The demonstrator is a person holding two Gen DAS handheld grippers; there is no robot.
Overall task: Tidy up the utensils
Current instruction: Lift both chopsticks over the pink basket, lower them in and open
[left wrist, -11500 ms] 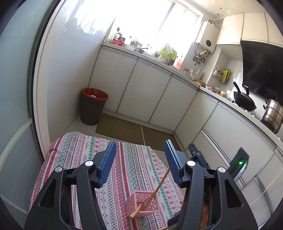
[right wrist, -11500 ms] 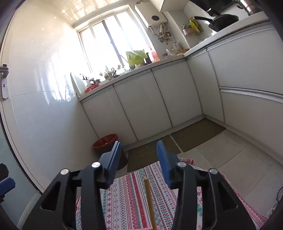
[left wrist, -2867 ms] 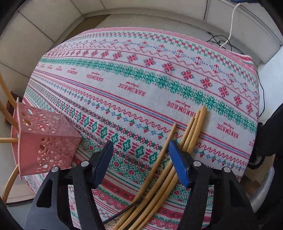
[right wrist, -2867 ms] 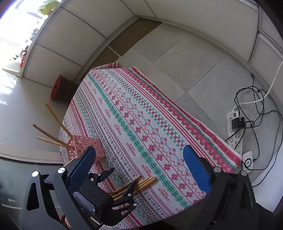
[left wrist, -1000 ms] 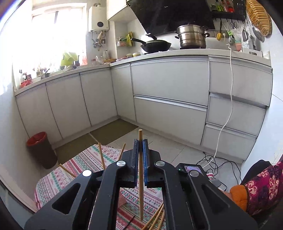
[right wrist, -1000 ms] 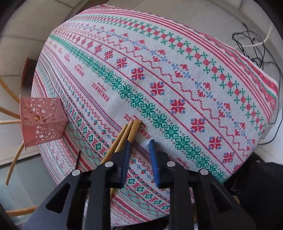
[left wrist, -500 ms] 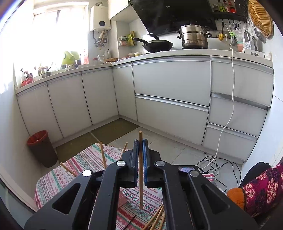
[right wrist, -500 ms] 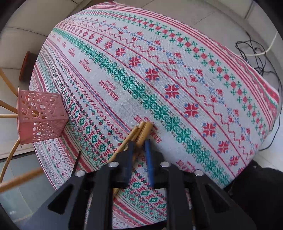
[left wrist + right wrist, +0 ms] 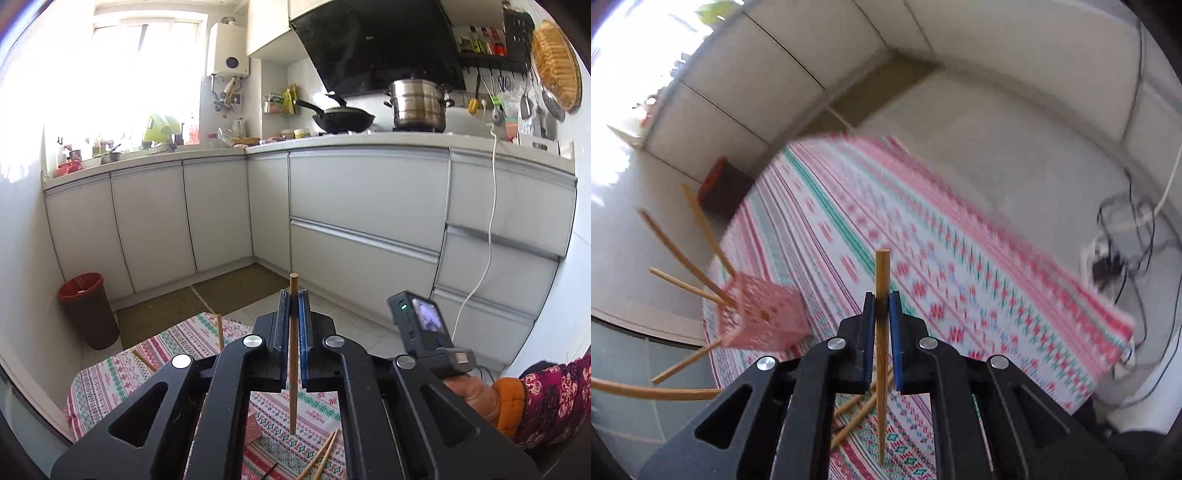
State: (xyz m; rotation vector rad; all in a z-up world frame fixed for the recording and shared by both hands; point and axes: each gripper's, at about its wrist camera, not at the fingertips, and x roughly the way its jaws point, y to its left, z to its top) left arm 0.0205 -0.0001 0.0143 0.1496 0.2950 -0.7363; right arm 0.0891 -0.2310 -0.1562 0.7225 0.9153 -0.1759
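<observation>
Both grippers clamped on chopsticks
Left gripper (image 9: 291, 295) pinches one chopstick (image 9: 292, 354); right gripper (image 9: 882, 297) another (image 9: 881, 332). Only the right view shows the pink holder (image 9: 761, 317) near the table edge (image 9: 713, 365).

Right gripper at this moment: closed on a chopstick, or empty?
Shut on a chopstick. In the right wrist view the right gripper has both blue pads pressed against one wooden chopstick, whose ends stick out above and below the jaws, clear of the tablecloth.

White cupboards (image 9: 155, 221) run along two walls under a pale counter (image 9: 369, 142). A bright window (image 9: 122, 74) lets in strong sun. A black pan (image 9: 341, 120) and a shiny pot (image 9: 417, 105) sit on the stove. A red bin (image 9: 86, 310) stands on the grey floor (image 9: 997, 147).
</observation>
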